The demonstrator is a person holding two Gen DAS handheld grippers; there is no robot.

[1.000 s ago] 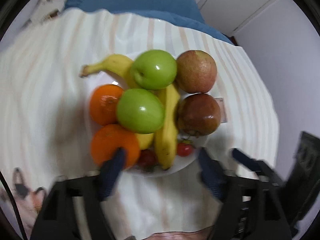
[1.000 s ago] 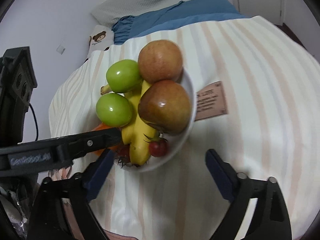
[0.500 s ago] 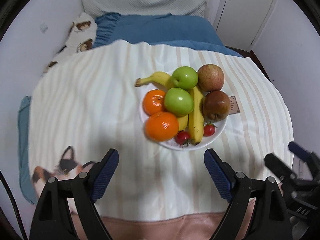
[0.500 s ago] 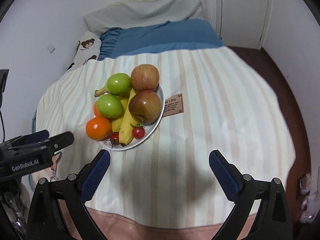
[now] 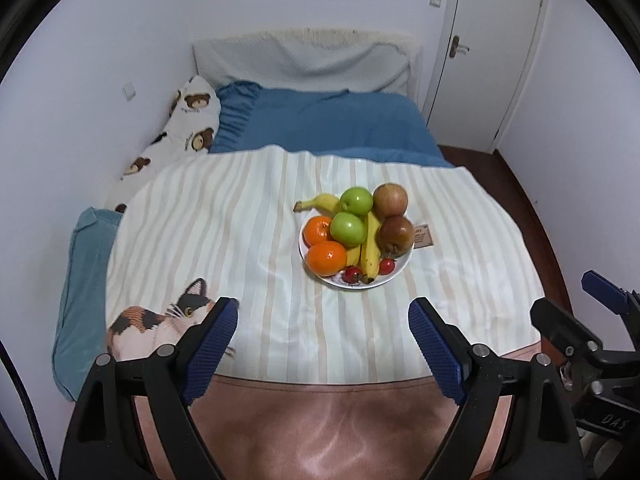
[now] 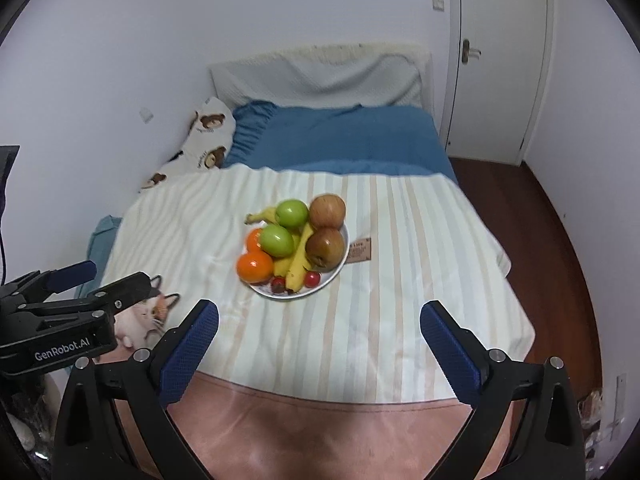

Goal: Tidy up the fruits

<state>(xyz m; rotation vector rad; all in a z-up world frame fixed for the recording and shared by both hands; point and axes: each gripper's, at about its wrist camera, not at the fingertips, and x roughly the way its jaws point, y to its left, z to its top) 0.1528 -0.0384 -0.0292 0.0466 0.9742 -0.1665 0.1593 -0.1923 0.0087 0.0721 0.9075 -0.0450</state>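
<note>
A white plate [image 5: 400,274] [image 6: 338,270] sits on the striped bedspread, piled with two green apples [image 5: 349,228] [image 6: 277,240], two red apples [image 5: 396,232] [image 6: 325,246], two oranges [image 5: 326,257] [image 6: 255,266], bananas [image 5: 370,252] [image 6: 298,262] and small red tomatoes [image 5: 386,266] [image 6: 312,279]. My left gripper [image 5: 323,316] is open and empty, held well back from the plate over the near end of the bed. My right gripper [image 6: 319,318] is open and empty, likewise back from the plate.
A small brown tag [image 5: 423,236] [image 6: 360,250] lies on the spread right of the plate. A cat print [image 5: 160,322] marks the spread's near left. Blue bedding [image 5: 332,124], pillows [image 5: 304,60] and a white door [image 5: 492,52] stand beyond. Wood floor [image 6: 532,220] lies to the right.
Both grippers have pulled far back and up from the plate; the fruit now looks small and distant. Both stayed open and empty.
</note>
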